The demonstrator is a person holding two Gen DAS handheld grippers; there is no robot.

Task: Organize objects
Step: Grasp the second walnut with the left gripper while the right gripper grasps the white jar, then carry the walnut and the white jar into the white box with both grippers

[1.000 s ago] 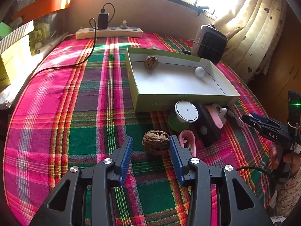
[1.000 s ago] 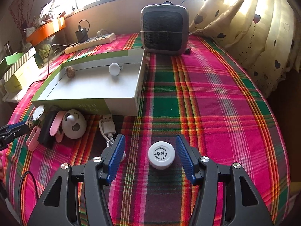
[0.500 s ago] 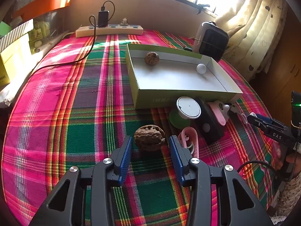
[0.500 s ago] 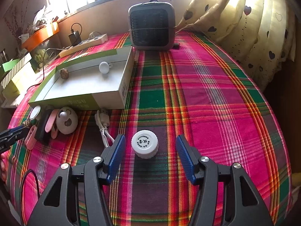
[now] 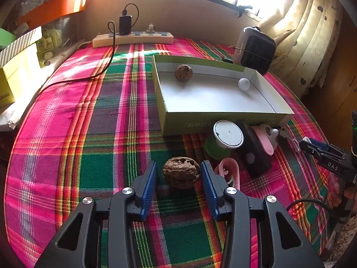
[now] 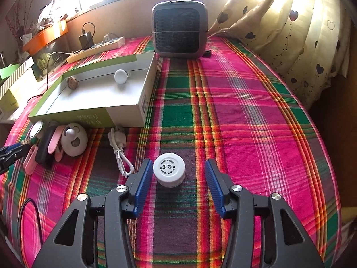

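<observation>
My left gripper is open with a brown walnut on the cloth between its blue fingers, not gripped. My right gripper is open around a white bottle cap that sits nearer its left finger. A shallow green box holds another walnut and a white ball; the box also shows in the right wrist view.
In front of the box lie a white round tin, a black block, pink clips, a white egg-shaped gadget and a white cable. A small heater and a power strip stand behind.
Both grippers moved forward: the walnut now sits between the left fingers, and the cap sits deeper between the right fingers, shifted toward the left one. Both stay open.
</observation>
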